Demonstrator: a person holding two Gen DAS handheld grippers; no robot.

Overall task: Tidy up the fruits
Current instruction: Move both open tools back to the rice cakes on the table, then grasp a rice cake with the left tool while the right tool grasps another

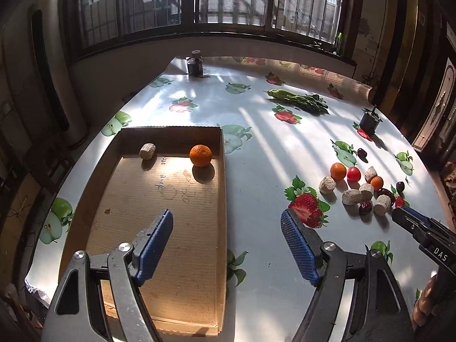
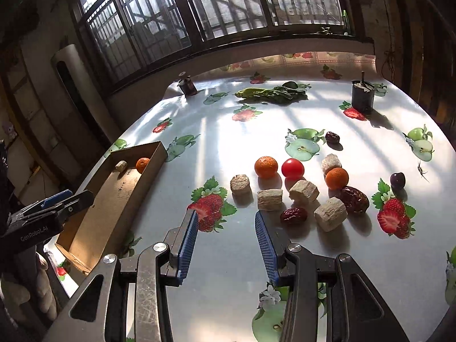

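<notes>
1. The left tool (image 1: 226,225) is hanging with its jaws spread wide and nothing between them, above the cardboard box (image 1: 222,188).
2. An orange (image 1: 200,155) and a beige chunk (image 1: 147,151) are sitting at the box's twelve o'clock end.
3. The right tool (image 2: 226,225) is standing partly open and empty; the remaining fruit pile (image 2: 296,188) is lying on the table (image 2: 228,256) at its one o'clock.

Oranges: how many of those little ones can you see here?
3. One orange lies in the cardboard box at the left. Two more sit in the pile on the table: one beside the red tomato, one further right. None seems hidden.
</notes>
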